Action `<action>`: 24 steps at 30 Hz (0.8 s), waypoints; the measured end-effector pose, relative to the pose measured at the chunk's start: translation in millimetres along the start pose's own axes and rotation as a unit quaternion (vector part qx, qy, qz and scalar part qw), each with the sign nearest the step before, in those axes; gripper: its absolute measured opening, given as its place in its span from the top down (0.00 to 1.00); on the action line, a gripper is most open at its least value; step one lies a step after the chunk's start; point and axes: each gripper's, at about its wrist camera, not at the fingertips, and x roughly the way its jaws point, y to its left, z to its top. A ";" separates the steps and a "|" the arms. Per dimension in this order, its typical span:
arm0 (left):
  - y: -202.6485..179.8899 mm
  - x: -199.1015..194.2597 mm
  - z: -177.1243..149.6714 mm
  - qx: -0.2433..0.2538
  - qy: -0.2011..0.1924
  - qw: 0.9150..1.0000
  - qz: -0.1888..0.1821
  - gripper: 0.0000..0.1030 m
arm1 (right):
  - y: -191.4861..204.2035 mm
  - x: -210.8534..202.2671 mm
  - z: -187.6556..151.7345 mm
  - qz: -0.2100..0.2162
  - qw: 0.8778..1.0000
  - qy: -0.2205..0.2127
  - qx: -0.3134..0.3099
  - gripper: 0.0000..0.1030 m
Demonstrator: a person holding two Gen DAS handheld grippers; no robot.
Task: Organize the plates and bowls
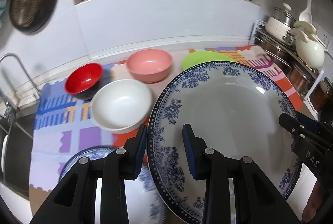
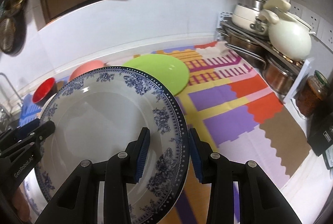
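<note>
Now, plate: blue-and-white floral plate [image 1: 224,111] held above the patterned mat [image 2: 226,111], face up, tilted, near rim lower.
Left tool: left tool [image 1: 164,153] partly closed, clamped on the plate's left rim.
Right tool: right tool [image 2: 169,153] partly closed, gripping the opposite rim.
Bowls: red bowl [image 1: 83,80], white bowl [image 1: 121,104], pink bowl [image 1: 149,64] upright behind.
Green plate: green plate [image 2: 160,72] lies flat beyond.

Large white porcelain plate with blue floral rim [image 1: 224,120], lifted and tilted above the patterned mat. Behind it, flat green plastic plate [image 2: 164,72]. Upright at left: glossy red bowl [image 1: 83,80], pink bowl [image 1: 149,65], white bowl [image 1: 121,104], all empty.
</note>
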 end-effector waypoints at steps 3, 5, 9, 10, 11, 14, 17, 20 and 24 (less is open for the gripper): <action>16.9 -6.7 -8.6 -0.009 -0.001 1.000 0.012 0.67 | 17.2 -3.4 -3.0 0.010 1.000 -0.001 -0.009 0.63; 29.3 -10.8 -15.1 -0.016 0.000 1.000 0.018 0.67 | 29.6 -5.8 -5.7 0.017 1.000 0.000 -0.015 0.63; 53.1 -17.7 -24.7 -0.034 0.004 0.999 0.033 0.67 | 55.7 -9.6 -12.4 0.032 0.999 0.001 -0.031 0.63; 58.8 -19.6 -27.1 -0.037 0.005 0.999 0.038 0.67 | 64.1 -10.5 -14.5 0.036 0.999 0.002 -0.037 0.63; 64.4 -21.8 -29.7 -0.041 0.006 0.998 0.042 0.67 | 69.8 -10.7 -16.1 0.039 0.998 0.002 -0.041 0.63; 79.5 -27.0 -36.6 -0.049 0.007 0.997 0.055 0.67 | 89.8 -11.0 -20.7 0.051 0.997 0.006 -0.055 0.63; 95.0 -31.6 -45.3 -0.060 0.011 0.996 0.066 0.67 | 105.6 -10.5 -24.8 0.063 0.996 0.010 -0.064 0.63; 109.7 -34.8 -53.4 -0.071 0.016 0.994 0.078 0.67 | 122.0 -9.9 -28.4 0.075 0.994 0.015 -0.075 0.63; 127.1 -37.4 -64.2 -0.085 0.024 0.992 0.093 0.67 | 141.6 -7.1 -32.8 0.090 0.992 0.021 -0.091 0.63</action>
